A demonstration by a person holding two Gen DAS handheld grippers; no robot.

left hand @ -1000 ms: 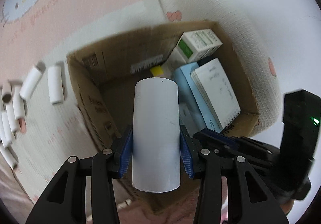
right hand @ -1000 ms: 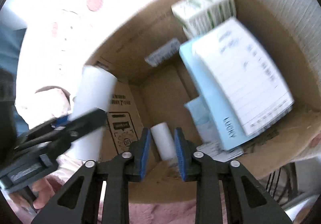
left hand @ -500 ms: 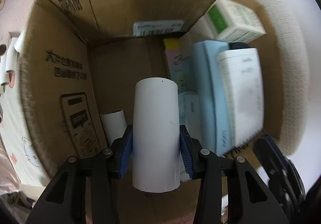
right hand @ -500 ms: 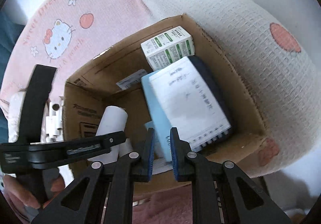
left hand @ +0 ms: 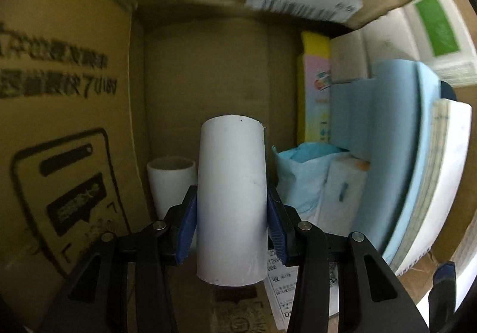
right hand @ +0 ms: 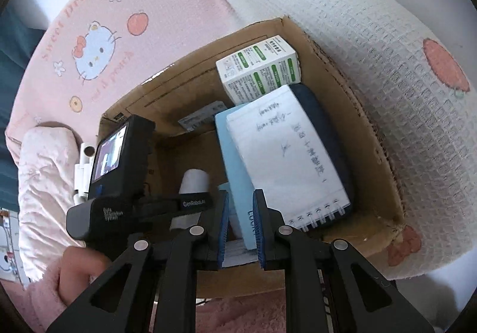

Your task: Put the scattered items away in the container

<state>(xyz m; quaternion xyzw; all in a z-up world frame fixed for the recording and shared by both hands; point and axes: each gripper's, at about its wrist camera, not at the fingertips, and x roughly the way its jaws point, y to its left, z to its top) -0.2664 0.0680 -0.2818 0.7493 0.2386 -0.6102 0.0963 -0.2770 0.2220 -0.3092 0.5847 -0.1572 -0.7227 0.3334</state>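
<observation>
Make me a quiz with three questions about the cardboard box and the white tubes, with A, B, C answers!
1. Where is the white tube that the left gripper holds?
A. Down inside the cardboard box
B. On the pink blanket
C. On top of the notebook

2. What colour are the patches on the white carton at the back of the box?
A. Red
B. Green
C. Purple

3. What is the right gripper doing?
A. Squeezing a tube
C. Gripping the blue book
B. Nearly shut, holding nothing

Answers:
1 A: the left wrist view shows box walls all around the tube, with a second tube standing beside it.
2 B: the carton's labels are green in both views.
3 B: its blue pads stand close together with only a gap between them, above the box.
</observation>
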